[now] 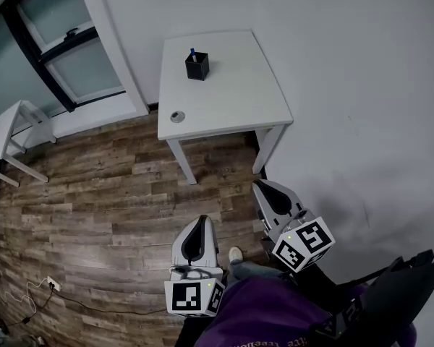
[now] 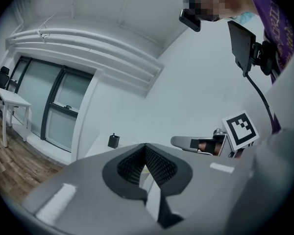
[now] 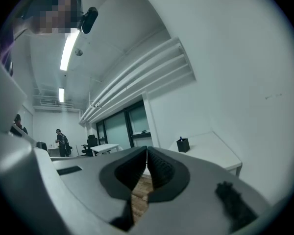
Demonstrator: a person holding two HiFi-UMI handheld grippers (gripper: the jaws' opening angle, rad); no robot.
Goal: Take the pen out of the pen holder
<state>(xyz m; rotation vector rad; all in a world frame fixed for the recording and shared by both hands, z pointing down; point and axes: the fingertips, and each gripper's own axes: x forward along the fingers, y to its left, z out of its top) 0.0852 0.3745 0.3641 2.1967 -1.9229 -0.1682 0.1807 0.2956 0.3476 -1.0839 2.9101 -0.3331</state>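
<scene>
A black square pen holder (image 1: 197, 67) stands near the far side of the white table (image 1: 231, 92), with a blue pen (image 1: 192, 52) sticking up out of it. Both grippers hang low over the wooden floor, well short of the table. My left gripper (image 1: 202, 220) is shut with nothing in it, and so is my right gripper (image 1: 262, 185). In the left gripper view the jaws (image 2: 145, 146) meet at their tips, with the holder (image 2: 113, 141) small and far ahead. The right gripper view shows closed jaws (image 3: 147, 150) and the distant holder (image 3: 183, 145).
A round grommet (image 1: 177, 116) sits at the table's near left corner. The white wall (image 1: 362, 85) runs along the table's right side. A smaller white table (image 1: 7, 132) and tall windows (image 1: 65, 56) stand at the left. A cable and socket (image 1: 50, 284) lie on the floor.
</scene>
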